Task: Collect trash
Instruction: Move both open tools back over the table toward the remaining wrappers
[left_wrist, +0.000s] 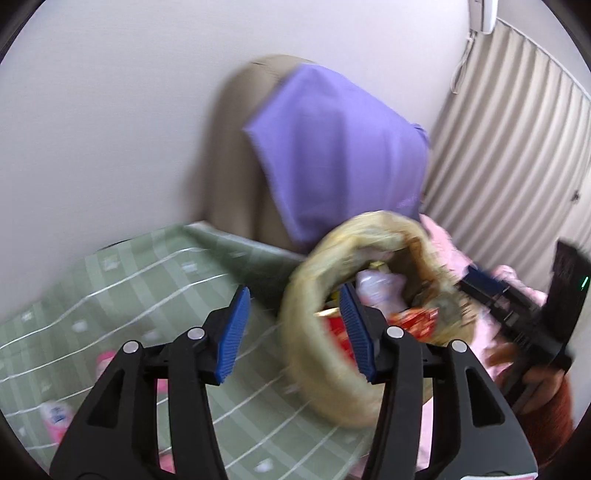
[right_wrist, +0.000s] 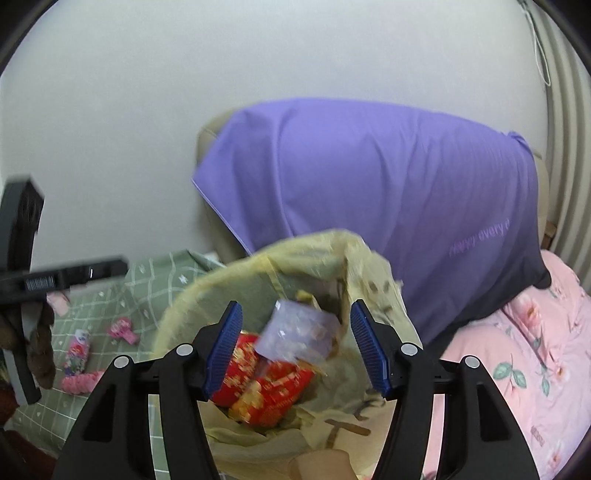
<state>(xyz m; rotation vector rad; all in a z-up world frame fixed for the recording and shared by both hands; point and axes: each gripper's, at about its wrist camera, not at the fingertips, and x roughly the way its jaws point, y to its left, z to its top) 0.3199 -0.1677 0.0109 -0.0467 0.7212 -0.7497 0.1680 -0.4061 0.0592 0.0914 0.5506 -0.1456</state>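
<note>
With both the left hand-held gripper (left_wrist: 291, 332) and right hand-held gripper (right_wrist: 295, 345) spread and empty, the unsupported yellow trash bag (right_wrist: 258, 266) at lower centre may slump, spilling wrappers onto the bed (right_wrist: 517, 369).

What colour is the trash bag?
Pale yellow, translucent; the bag shows best in the right wrist view.

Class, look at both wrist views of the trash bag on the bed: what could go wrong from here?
1. Neither the left gripper nor the right gripper grips the yellow bag, so it may slump and spill wrappers.
2. The clear packet looks mid-fall and might miss.
3. Pink wrappers on the green sheet could be forgotten.
</note>
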